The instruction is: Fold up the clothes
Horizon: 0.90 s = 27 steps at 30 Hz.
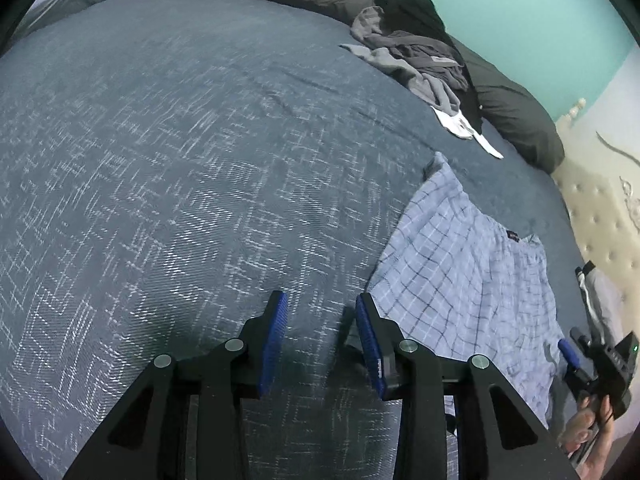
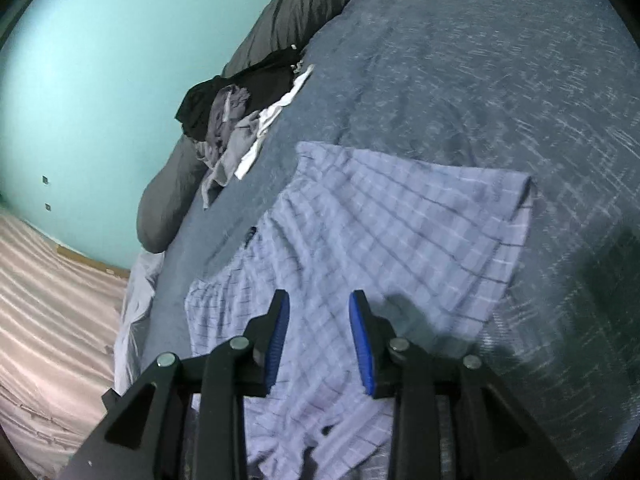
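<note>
The left gripper (image 1: pixel 322 344), black-framed with blue ribbed pads, hovers with its jaws spread and empty over the dark blue-grey woven bedspread (image 1: pixel 180 160), just beside the near edge of the pale blue plaid cotton shorts (image 1: pixel 472 272), probably poised to catch that edge for a fold. The shorts lie spread fairly flat, one side seemingly turned over itself, which fits a fold under way or a garment just laid out. The right gripper (image 2: pixel 319 344) hangs over the shorts' middle, jaws parted and gripping nothing, while the crumpled grey, black and white clothes pile (image 1: pixel 420 60) waits against the dark pillows (image 1: pixel 516 116).
</note>
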Motion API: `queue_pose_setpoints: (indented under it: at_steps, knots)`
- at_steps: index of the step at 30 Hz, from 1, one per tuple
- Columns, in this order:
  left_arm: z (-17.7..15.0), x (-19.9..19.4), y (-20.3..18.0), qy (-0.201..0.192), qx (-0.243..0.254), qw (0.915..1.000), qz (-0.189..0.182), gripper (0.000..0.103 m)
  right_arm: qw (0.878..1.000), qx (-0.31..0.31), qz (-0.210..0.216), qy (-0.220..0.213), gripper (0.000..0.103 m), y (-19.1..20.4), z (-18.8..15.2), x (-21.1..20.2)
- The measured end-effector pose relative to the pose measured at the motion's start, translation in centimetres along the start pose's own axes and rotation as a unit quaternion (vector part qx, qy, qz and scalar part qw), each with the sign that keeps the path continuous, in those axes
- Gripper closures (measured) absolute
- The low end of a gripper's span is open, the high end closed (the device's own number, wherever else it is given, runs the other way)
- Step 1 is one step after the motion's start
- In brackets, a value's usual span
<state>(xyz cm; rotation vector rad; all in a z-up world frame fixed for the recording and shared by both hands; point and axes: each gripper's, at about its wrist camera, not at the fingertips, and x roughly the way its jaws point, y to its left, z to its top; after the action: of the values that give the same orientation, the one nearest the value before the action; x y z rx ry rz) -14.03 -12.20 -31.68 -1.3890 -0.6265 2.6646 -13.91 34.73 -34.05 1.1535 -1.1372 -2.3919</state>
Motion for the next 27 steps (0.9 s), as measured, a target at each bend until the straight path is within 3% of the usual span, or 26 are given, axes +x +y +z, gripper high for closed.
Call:
queue_pose_setpoints:
  at_steps: [14,16,21,27]
  knots:
    - [-0.8,0.2,-1.5,0.003,0.083,0.9939,0.072,0.065,1.0,-0.018,-0.002,0.011,0.072,0.3,-0.5,0.0]
    - [-0.9,0.1,-1.7,0.005,0.084,0.9947,0.058,0.065,1.0,-0.019,-0.003,0.008,0.072,0.2,-0.5,-0.1]
    - [-1.2,0.4,-2.8,0.007,0.107,0.9923,0.061,0.065,1.0,-0.012,-0.004,0.008,0.072,0.0,-0.5,0.0]
    - [-0.9,0.8,-3.6,0.008,0.099,0.9947,0.027,0.065,1.0,-0.014,-0.004,0.008,0.072,0.1,-0.5,0.2]
